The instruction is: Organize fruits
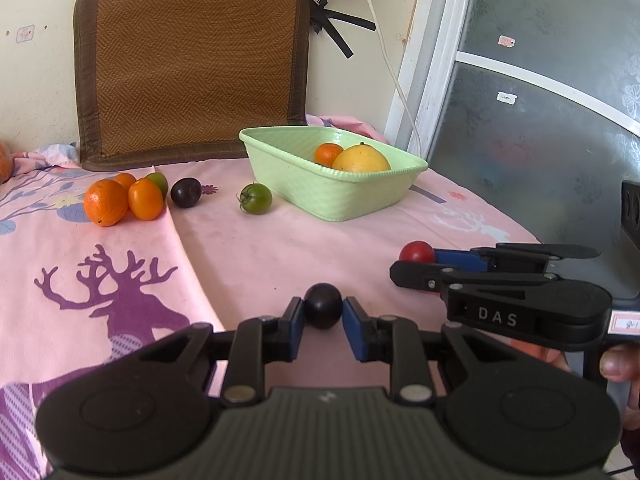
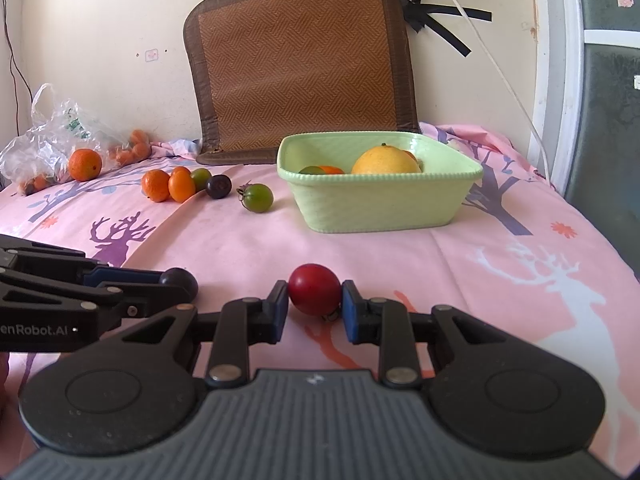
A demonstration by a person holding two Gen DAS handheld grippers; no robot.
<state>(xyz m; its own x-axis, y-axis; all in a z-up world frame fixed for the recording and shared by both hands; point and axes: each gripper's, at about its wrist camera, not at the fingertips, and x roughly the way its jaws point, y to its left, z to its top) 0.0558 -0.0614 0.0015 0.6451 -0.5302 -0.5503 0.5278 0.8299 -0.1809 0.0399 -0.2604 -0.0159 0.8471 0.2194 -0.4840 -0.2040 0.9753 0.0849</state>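
In the left wrist view, your left gripper point(image 1: 323, 312) sits low at centre frame with its blue pads pressed on either side of a dark plum point(image 1: 323, 306), so that fruit is gripped just above the pink cloth point(image 1: 260, 248). At the right edge your right gripper point(image 1: 416, 264) comes in sideways, clamped on a red tomato point(image 1: 417, 252). I judge you are at the carry step with both fruits secured; the next move calls for lifting each one clear of the cloth and taking it over the near rim of the green basket point(image 1: 340, 196), right of centre. That basket holds a large yellow citrus point(image 1: 361, 159) and a small orange point(image 1: 328, 154). In the right wrist view, the red tomato is squeezed between the blue pads at lower centre, and the basket, upper right of centre, also shows a sliver of green fruit point(image 2: 310, 169). Loose fruit waits at the upper left: a green tomato point(image 2: 258, 198), another dark plum point(image 2: 218, 186), several oranges point(image 2: 168, 185).
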